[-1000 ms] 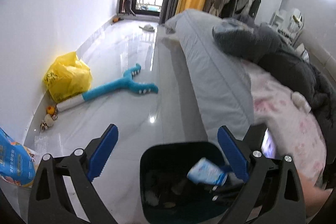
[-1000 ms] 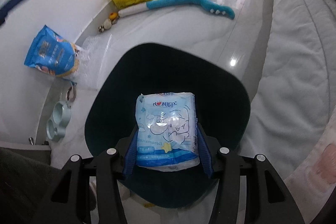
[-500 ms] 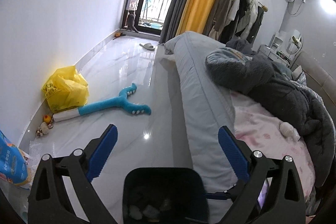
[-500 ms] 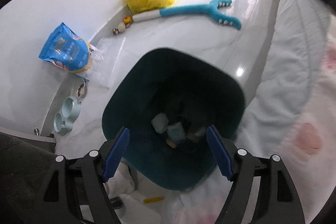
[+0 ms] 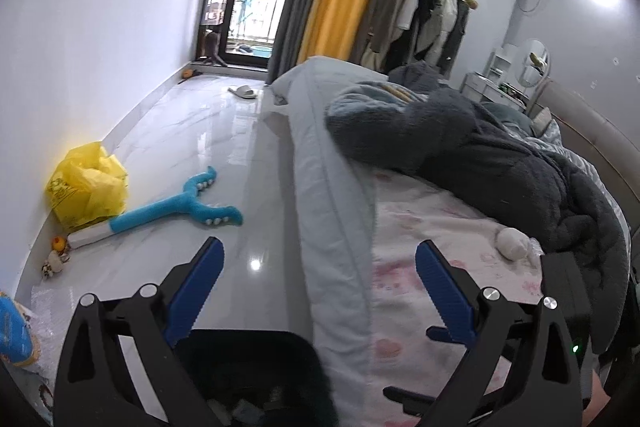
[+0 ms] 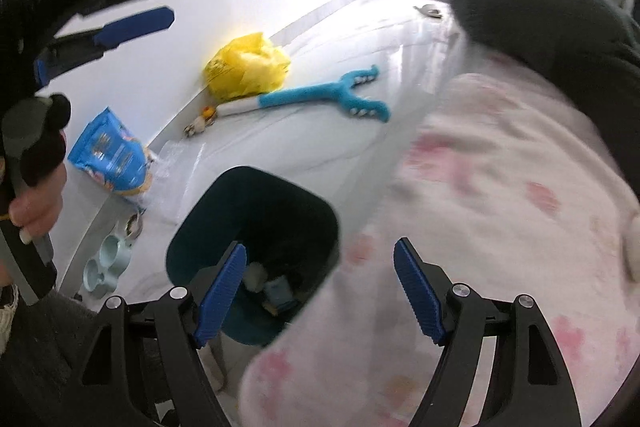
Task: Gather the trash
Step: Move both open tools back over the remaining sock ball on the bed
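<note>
In my right wrist view, my left hand [image 6: 36, 203] shows at the far left edge, wrapped around the grey handle of my left gripper [image 6: 120, 7], whose blue-padded fingers reach in from the upper left, blurred but clearly parted with nothing between them. Just right of that hand a blue snack bag [image 6: 110, 153] lies on the pale floor [image 6: 320, 143] against the wall, with a light blue double bowl [image 6: 106, 263] below it. Toward the upper middle sit a yellow plastic bag [image 6: 248, 67] and, beside it, a blue forked plush toy [image 6: 320, 99]. In the lower middle stands the dark teal trash bin [image 6: 256, 211], beside the bed; a few pieces of trash [image 6: 276, 289] lie in its bottom, a pale lump and a light blue packet. My right gripper [image 6: 320, 291] fills the bottom of the frame, spread wide and holding nothing, its left pad over the bin's opening and its right pad over the pink flowered sheet [image 6: 500, 187] that takes up the right side. A dark grey fleece blanket [image 6: 540, 15] lies at the upper right. In my left wrist view the bin [image 5: 256, 359] shows at the bottom edge.
</note>
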Tool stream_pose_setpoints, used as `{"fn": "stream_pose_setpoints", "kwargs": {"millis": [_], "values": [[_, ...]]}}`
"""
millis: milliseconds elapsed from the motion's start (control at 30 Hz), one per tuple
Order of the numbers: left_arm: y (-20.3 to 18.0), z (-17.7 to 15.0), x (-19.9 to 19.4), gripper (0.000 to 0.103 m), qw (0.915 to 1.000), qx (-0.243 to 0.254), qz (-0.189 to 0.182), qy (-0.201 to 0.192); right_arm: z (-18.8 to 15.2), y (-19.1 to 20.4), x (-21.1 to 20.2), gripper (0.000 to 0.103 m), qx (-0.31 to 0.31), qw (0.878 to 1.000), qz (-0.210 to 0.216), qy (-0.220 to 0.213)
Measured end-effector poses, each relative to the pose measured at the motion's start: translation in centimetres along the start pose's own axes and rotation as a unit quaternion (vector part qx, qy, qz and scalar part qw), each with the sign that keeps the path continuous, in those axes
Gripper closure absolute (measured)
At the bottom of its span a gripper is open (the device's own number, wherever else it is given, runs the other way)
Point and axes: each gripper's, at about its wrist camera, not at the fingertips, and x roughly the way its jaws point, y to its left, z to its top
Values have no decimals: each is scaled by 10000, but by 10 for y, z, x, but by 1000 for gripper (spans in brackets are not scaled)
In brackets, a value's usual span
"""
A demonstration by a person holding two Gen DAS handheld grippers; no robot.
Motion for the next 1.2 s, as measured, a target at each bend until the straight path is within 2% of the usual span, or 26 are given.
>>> {"fn": "stream_pose_setpoints", "kwargs": {"millis": [400,633,733,967,1200], "values": [[-78,0,35,5,9979,440,-457,137,-12,-76,-54,26,458,9956,-404,-705],[-104,1,59,5,9959,543,-672,275,-13,-119,-73,26,799,9900,-642,-968],[-113,3,69,5,9955,589,-680,296,-15,-137,-82,26,1033,9863,-597,-1137],[-132,5,90,5,9937,652,-826,396,-19,-181,-99,26,1314,9786,-924,-1284],[-158,2,113,5,9896,903,-981,547,-27,-229,-112,26,1655,9719,-1036,-1317]]}}
